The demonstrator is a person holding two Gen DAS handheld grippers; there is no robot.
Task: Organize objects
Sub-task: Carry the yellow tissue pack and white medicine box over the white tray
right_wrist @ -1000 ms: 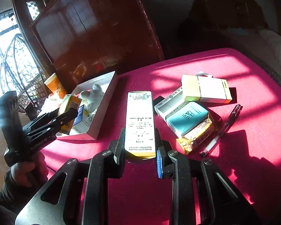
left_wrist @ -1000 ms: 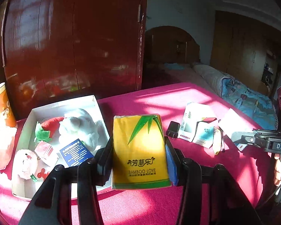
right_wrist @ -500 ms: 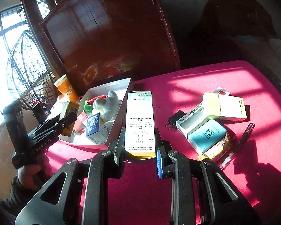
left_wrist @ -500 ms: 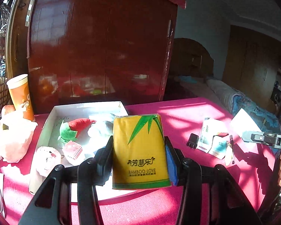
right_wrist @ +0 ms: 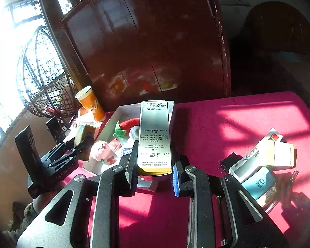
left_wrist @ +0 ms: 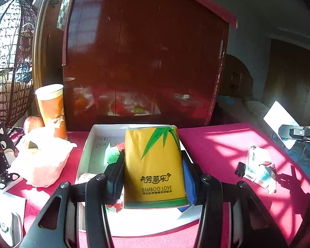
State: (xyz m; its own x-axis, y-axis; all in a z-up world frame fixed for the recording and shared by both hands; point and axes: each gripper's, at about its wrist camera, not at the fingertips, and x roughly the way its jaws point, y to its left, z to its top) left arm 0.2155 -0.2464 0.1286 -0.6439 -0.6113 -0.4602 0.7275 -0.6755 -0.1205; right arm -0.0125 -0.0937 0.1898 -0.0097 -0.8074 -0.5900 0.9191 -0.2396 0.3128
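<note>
The left gripper [left_wrist: 154,177] was clamped on a yellow tissue pack [left_wrist: 155,165], held upright directly over the white box [left_wrist: 88,144], which lay just ahead and below. The right gripper [right_wrist: 153,169] was closed on a long narrow carton [right_wrist: 155,136], its long axis pointing away toward the same box [right_wrist: 115,115], which sat ahead and to the left. The left gripper was judged nearer the box. "BAMBOO LOVE" was read on the pack; the carton's small print could not be made out.
</note>
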